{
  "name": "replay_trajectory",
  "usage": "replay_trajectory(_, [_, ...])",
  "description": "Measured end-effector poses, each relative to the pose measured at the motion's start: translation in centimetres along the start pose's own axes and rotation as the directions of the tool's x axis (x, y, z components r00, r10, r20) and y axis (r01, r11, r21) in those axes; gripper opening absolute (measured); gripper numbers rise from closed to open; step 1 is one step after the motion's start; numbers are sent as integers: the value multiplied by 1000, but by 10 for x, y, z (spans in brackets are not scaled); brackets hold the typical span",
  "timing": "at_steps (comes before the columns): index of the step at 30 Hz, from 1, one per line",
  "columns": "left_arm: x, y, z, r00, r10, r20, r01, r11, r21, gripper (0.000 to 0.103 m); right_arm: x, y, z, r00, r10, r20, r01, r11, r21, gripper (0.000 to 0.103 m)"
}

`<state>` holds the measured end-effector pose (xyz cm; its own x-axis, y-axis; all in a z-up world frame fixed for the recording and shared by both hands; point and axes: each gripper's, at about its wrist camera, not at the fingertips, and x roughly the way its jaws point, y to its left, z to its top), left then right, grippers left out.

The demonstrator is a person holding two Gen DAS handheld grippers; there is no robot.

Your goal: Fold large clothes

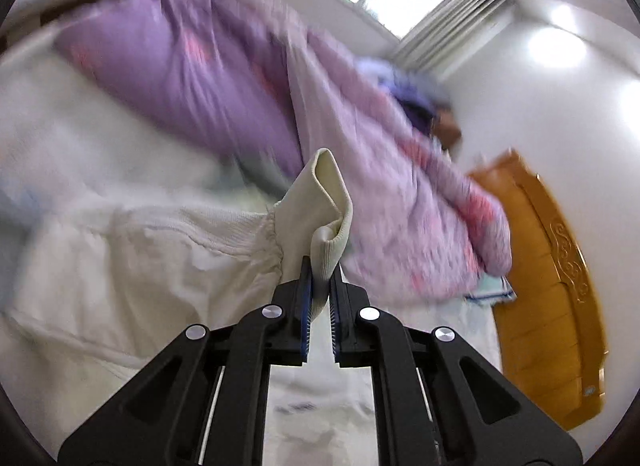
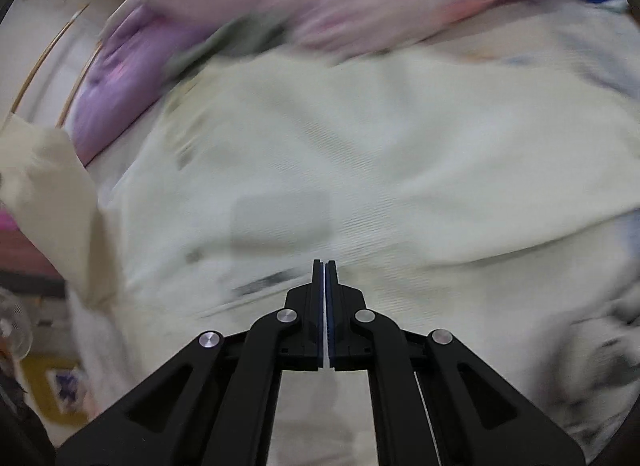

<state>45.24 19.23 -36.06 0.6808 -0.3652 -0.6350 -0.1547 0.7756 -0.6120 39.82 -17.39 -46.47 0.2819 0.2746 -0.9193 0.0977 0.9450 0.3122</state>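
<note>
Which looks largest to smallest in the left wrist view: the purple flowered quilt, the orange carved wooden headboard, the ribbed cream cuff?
1. Purple flowered quilt
2. Orange carved wooden headboard
3. Ribbed cream cuff, which is nearest the camera, so it looks bigger than it is.

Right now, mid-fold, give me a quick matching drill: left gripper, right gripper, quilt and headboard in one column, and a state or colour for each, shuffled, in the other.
Things:
1. left gripper
2. right gripper
3. quilt
4. headboard

States or colours:
A. orange-brown wood with a carved scroll
B. shut with nothing between the pads
C. purple and pink, bunched up beyond the cream garment
D. shut on the ribbed cuff of the cream garment

Pairs: 1-D, 2-B, 3-C, 4-A
</note>
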Motion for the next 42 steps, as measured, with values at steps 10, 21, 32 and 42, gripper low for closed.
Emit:
replay_trajectory(10, [140, -30, -107, 957, 140, -256, -125, 989, 75, 8, -46, -176, 44, 988, -124, 96, 88, 947, 308, 4])
replay_trajectory(21, [182, -50, -135, 927, 198, -320, -155, 976, 155, 8, -54, -292, 52, 964, -261, 58, 172, 770, 614, 41])
replay_trajectory(32, [215, -61, -159, 876, 259, -407, -173, 956, 237, 21, -17, -363, 57, 966, -252, -59, 210, 628, 750, 49])
replay_trajectory(42, [198, -75, -173, 851, 98, -516, 10, 979, 204, 47, -11, -389, 42, 969, -224, 103, 61, 623, 780, 9])
